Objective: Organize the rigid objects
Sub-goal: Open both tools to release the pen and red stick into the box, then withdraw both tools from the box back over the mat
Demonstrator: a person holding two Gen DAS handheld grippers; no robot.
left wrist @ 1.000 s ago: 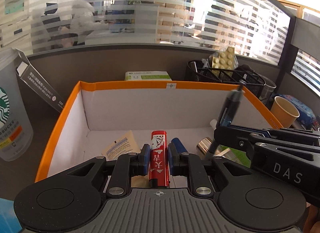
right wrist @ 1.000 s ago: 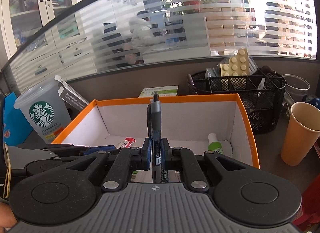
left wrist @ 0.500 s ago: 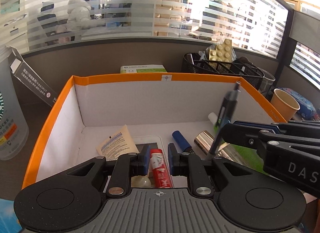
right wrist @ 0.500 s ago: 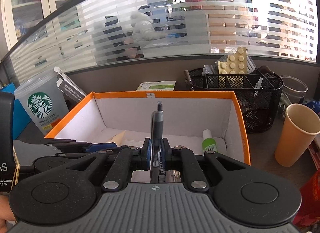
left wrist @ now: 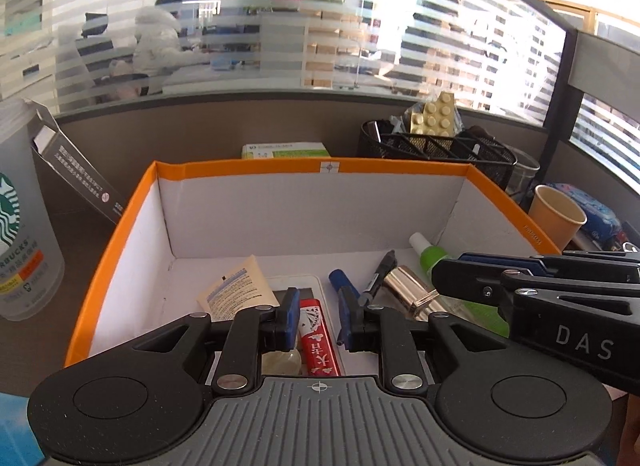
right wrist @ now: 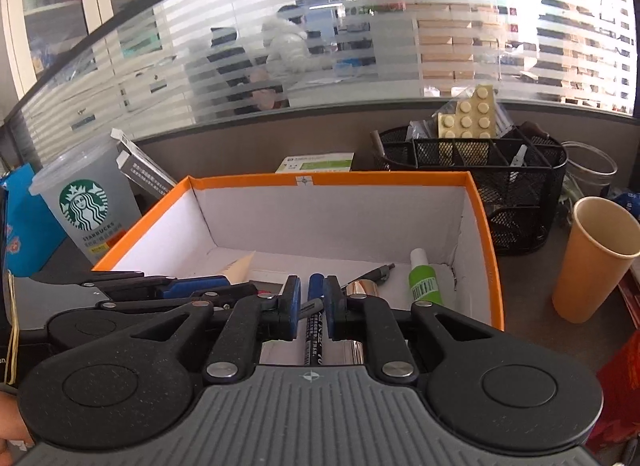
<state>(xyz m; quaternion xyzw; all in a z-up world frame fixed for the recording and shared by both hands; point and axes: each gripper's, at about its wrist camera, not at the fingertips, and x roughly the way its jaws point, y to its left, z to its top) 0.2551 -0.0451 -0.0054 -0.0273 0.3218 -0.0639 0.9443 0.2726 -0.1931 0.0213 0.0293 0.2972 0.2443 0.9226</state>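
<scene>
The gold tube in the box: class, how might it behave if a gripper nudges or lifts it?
The gold tube lies on its side and looks round, so it would probably roll. Its shiny metallic skin suggests it is stiff and may slip between fingers.

We count one orange-rimmed box with about seven things in it: one red tube, one cream tube, one blue marker, one black pen, one shiny metal cylinder, one green bottle and one pale roundish thing we can't identify. Outside the box: two cups, namely one plastic Starbucks cup and one paper cup, plus one black mesh organizer, one green-and-white carton and two grippers.
</scene>
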